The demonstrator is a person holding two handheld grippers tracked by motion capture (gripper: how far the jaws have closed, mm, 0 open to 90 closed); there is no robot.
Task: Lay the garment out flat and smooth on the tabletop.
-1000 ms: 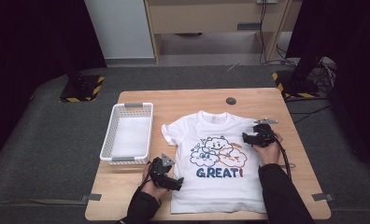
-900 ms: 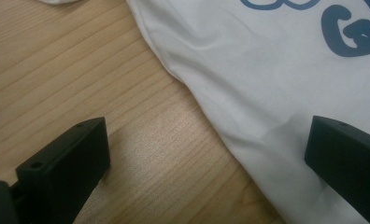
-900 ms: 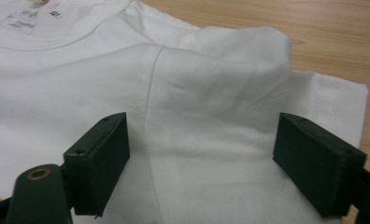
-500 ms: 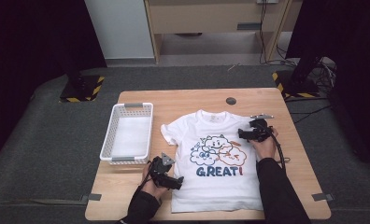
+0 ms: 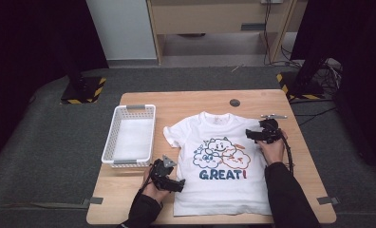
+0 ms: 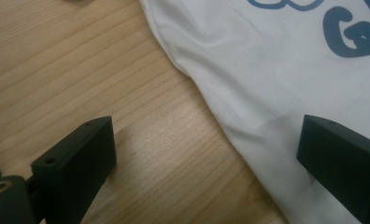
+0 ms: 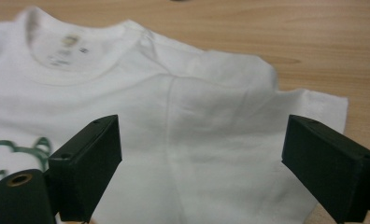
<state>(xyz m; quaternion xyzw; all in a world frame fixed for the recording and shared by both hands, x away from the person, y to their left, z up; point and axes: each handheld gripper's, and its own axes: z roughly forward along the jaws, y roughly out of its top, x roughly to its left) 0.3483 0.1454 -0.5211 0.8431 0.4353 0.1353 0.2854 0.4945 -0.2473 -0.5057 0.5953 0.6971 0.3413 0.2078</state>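
Claws spread wide, left claw (image 5: 180,185) straddling the white printed cotton T-shirt (image 5: 224,190) hem side near the wooden counter (image 5: 186,102) front edge, right claw (image 5: 249,134) over its sleeve, seemingly readying a fold.

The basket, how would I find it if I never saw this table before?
Look at the wooden table and go to its left side, next to the white T-shirt lying flat in the middle. The basket sits there, just beyond the left gripper. It is the one white box with slotted plastic walls and grey handles at its ends, and nothing can be seen inside it.
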